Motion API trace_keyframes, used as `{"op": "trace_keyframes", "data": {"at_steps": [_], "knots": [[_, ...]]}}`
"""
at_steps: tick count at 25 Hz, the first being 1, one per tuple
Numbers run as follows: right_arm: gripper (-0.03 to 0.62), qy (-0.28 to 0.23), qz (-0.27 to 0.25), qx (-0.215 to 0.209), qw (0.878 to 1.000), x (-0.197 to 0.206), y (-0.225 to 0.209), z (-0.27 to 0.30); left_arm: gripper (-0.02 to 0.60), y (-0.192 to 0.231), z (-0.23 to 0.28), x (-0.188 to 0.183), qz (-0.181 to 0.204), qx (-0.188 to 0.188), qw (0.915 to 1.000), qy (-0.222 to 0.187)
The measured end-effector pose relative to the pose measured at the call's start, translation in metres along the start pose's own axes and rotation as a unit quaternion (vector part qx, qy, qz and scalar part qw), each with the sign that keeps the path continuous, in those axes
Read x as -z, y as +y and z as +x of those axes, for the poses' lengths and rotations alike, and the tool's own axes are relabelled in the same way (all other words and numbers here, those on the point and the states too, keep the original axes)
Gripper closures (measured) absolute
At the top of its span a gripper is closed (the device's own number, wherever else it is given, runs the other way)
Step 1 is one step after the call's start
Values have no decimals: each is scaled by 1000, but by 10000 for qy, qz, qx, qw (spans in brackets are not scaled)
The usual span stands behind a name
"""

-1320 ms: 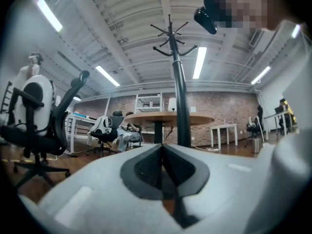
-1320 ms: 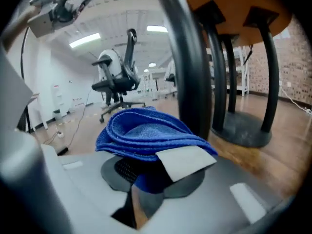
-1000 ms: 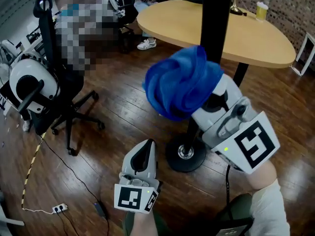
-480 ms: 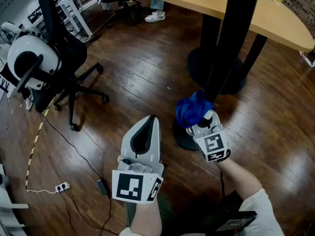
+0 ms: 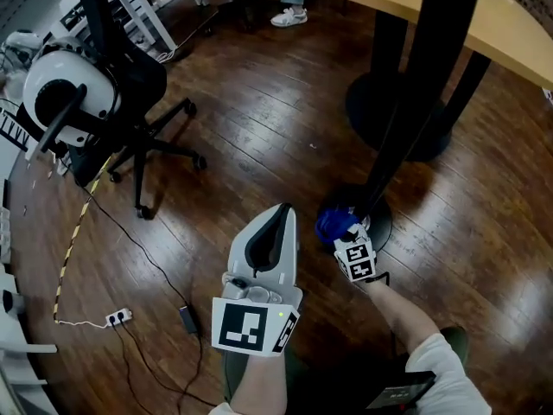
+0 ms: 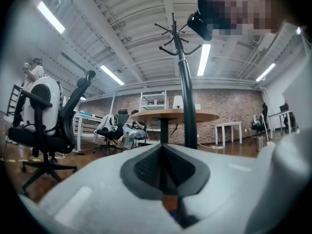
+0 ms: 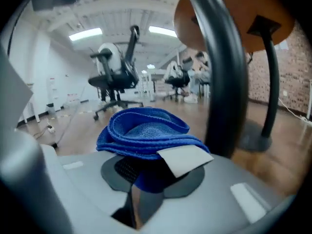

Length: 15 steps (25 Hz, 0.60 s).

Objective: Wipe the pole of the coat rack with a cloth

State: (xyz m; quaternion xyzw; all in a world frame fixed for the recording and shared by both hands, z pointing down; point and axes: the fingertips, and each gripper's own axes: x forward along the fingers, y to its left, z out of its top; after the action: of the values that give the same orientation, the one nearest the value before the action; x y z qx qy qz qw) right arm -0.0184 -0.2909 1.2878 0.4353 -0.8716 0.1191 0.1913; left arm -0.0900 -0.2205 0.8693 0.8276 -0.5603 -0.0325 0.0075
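1 blue cloth (image 7: 144,133) is grasped by the right gripper (image 7: 146,172) beside the pole (image 7: 222,82); left gripper (image 6: 163,167) clenched.

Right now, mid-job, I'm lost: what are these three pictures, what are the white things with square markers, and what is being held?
There is no robot arm here. A person holds a two-jaw gripper in each hand, and the marker cubes are part of those grippers. The head view looks down from the person's head at a wooden floor. The other two views come from cameras riding on the grippers, each looking along its own jaws. The left gripper is shut and holds nothing. The right gripper is shut on a blue cloth, low beside the coat rack's black pole and just above its round base. An office chair and a round table stand nearby.
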Motion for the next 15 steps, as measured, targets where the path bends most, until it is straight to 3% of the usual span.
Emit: {"op": "trace_keyframes", "data": {"at_steps": [2, 4, 6, 8, 10, 15], "knots": [[491, -1328, -299, -325, 9902, -160, 33, -70, 580, 13, -2, -7, -102, -130, 9999, 0], [493, -2557, -542, -503, 9639, -321, 52, -168, 580, 27, -5, -41, -89, -311, 9989, -329], [493, -3090, -561, -441, 9484, -441, 52, -251, 580, 31, -4, -103, 81, -340, 9969, -702], [493, -3372, -665, -234, 9388, -523, 44, -315, 580, 17, 7, -167, 246, -135, 9983, -519], [494, -3448, -736, -29, 9358, -579, 41, -363, 580, -6, 15, -231, 312, 100, 9991, -274], [494, -3065, -200, -33, 9517, -691, 45, -448, 580, -46, 2, -391, -17, 297, 9996, 10]]}}
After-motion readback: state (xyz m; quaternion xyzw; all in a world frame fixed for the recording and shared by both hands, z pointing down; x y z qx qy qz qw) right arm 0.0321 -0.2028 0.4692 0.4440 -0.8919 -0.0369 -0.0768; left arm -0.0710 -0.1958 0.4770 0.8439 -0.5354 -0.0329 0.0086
